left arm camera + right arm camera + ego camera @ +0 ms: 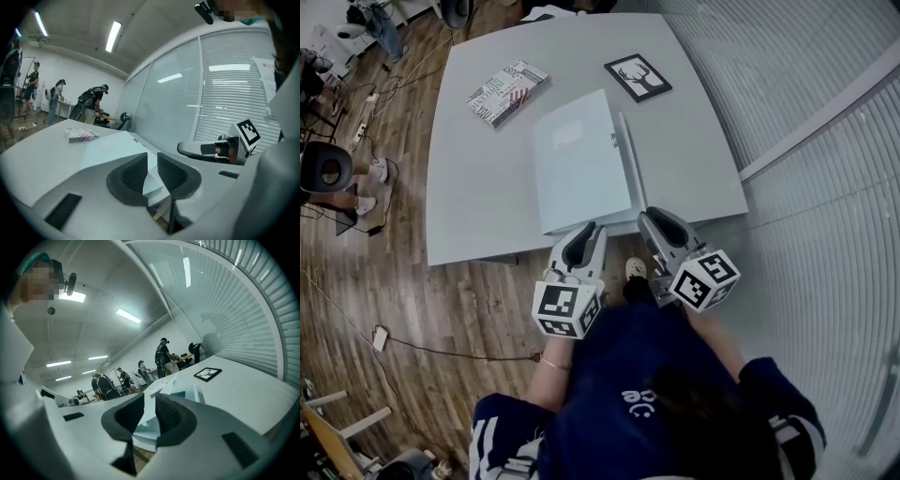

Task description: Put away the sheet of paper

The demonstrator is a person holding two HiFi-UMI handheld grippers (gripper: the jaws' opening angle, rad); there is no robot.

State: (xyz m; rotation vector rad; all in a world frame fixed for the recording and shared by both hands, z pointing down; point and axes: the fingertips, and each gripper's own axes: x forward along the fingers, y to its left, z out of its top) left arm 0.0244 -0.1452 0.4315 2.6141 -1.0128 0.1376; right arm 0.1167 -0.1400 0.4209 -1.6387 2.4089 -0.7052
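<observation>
Grey desk (pixel 478 187) lies bare to the left of a pale folder (pixel 581 159), which sits close to the desk's near edge. Wooden floor (pixel 441 319) shows beyond that edge. To the right, the desk ends just beside slatted blinds (pixel 806 112), so there is less room on that side. A book (pixel 507 91) with a flag-patterned cover and a framed picture (pixel 637 77) of a deer's head lie well apart from the folder, toward the far side.

The book's print, the folder's pale label and the white lettering on the person's dark blue top (pixel 637 398) are too small to read.

Both tongs point nearly level across the desk, side by side, marker cubes toward the person. The left tongs (pixel 151 157) are pressed onto the near left corner of the folder's top leaf (pixel 151 180), which is raised off the layers beneath. The right tongs (pixel 149 398) pinch the same leaf's near edge by the right corner. No view settles whether this leaf is the sheet of paper or the folder's cover.
</observation>
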